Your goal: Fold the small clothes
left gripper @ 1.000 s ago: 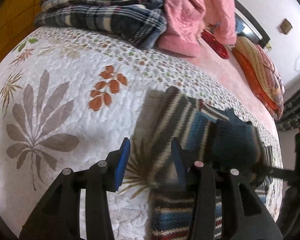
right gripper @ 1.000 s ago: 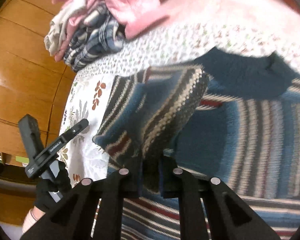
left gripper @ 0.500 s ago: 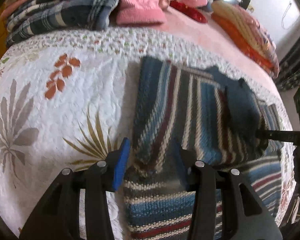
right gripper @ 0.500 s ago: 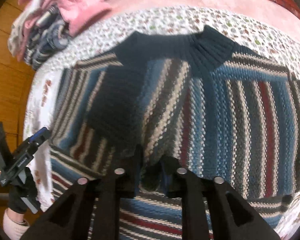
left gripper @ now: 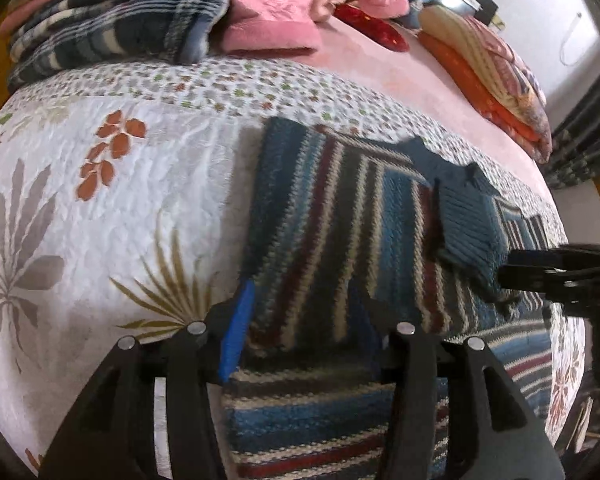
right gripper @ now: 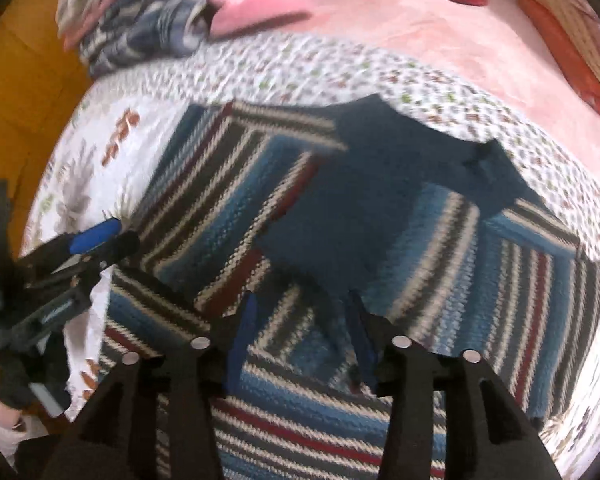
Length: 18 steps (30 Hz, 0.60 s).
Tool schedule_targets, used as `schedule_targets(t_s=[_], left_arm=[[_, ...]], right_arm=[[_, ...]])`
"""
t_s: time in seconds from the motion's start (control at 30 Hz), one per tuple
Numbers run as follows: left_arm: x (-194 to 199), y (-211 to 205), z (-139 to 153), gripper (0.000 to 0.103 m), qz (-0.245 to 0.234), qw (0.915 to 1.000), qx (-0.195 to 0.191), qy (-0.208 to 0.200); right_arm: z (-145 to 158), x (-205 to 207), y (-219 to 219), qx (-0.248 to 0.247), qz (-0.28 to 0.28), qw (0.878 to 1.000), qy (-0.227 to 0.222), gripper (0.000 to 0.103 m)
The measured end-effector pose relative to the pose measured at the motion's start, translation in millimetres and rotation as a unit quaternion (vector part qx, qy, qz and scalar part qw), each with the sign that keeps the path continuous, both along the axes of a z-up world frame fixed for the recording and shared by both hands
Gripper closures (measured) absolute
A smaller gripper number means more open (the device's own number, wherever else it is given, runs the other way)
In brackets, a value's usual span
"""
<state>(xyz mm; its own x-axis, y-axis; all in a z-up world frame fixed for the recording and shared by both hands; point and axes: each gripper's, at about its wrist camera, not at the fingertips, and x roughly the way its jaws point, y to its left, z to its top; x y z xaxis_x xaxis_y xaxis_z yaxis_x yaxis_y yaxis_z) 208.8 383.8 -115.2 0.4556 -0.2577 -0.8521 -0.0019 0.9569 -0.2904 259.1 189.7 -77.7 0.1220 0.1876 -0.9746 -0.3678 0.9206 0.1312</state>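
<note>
with both the left claw and the right claw spread apart over the blue, cream and maroon striped knitted sweater lying on the quilted floral bed cover, its folded-in sleeve could slide back or bunch if snagged.

The striped sweater runs under the left gripper and off the bottom edge, its hem unseen. In the right wrist view motion blur smears the clothes pile at the bed's far corner. A gloved hand is cut by the left edge.
</note>
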Motion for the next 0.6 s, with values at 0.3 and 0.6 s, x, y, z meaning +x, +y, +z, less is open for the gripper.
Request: schedule_targets(t_s=[0.3, 0.6], left_arm=[[2.7, -2.3, -13.8, 0.047, 0.002, 0.9998, 0.017, 0.011], [1.8, 5.8, -25.3, 0.047, 0.018, 0.9993, 0.003, 0.034]], right_arm=[[-36.0, 8.4, 15.8, -0.104, 0.009, 0.994, -0.013, 0.076], [13.5, -0.9, -53.7, 0.028, -0.06, 0.997, -0.031, 0.094]])
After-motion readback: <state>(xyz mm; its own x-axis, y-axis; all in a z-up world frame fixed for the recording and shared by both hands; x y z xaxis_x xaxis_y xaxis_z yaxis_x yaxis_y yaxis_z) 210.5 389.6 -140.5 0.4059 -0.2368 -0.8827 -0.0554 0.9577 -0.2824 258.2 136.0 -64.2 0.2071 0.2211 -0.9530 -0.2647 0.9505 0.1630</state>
